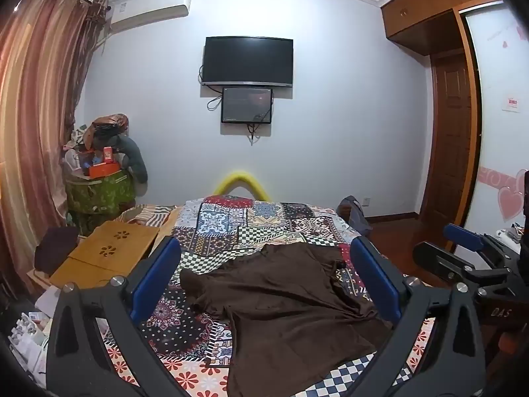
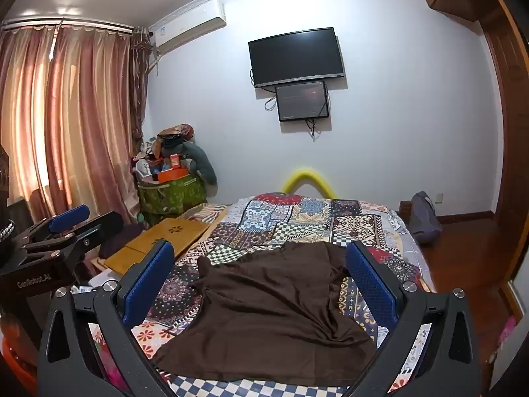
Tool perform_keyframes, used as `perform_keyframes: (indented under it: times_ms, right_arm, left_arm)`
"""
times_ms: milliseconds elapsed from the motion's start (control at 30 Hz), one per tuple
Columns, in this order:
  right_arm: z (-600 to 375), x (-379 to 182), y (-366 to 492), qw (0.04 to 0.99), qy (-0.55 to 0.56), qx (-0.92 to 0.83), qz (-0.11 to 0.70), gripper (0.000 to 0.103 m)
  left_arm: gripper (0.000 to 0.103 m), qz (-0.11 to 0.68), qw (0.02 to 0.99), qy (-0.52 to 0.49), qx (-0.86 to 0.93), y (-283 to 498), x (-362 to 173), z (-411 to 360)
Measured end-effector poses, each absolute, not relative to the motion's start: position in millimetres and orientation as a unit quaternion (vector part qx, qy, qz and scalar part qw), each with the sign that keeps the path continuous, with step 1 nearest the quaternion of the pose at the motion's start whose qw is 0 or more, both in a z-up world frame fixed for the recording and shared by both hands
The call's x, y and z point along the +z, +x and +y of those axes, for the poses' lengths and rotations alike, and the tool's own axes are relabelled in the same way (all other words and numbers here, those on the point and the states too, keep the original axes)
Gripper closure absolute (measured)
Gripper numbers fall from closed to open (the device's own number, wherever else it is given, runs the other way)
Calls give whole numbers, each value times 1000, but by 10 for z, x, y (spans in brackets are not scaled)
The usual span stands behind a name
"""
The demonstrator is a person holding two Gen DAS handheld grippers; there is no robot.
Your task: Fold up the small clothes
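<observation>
Brown garment point(image 1: 284, 311): lying rumpled, unfolded, on patchwork bedspread point(image 1: 231, 228). Am holding left gripper point(image 1: 264, 284) and right gripper point(image 2: 261, 284) above it, jaws spread wide, gripping nothing. Am judging folding not yet begun; all folds remaining.

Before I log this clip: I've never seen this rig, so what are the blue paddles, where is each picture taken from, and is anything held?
Each picture comes from a fisheye camera riding on a hand-held gripper, looking along its two blue-padded fingers. One view shows the left hand-held gripper, the other the right hand-held gripper; each also glimpses the other at its edge. Both stand open and hold nothing. Ahead, a brown garment lies spread and wrinkled on the patchwork bedspread. A wooden lap desk sits to the left.
</observation>
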State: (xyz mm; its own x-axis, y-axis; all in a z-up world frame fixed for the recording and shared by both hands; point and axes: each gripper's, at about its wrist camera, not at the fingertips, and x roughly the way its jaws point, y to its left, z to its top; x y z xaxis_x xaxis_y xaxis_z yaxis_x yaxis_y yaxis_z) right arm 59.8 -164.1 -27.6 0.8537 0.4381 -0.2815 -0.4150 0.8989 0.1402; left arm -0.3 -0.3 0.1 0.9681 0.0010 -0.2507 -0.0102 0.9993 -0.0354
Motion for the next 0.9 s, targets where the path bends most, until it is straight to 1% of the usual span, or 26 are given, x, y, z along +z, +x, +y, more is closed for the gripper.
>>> perform_keyframes:
  times_ms: [167,233,900]
  right_arm:
    - [-1642,-278,605,963,36,218,157,0]
    - [-1636,-278,611,963,36,216,157,0]
    - [-1705,-357,659,965,44,206,155,0]
  left_arm:
    - [0,136,991,-5,-1,53,-8,-58]
    - [0,119,993,-10,-4,-24,-12,-51]
    - [0,117,993,-17,7,9,-34,-10]
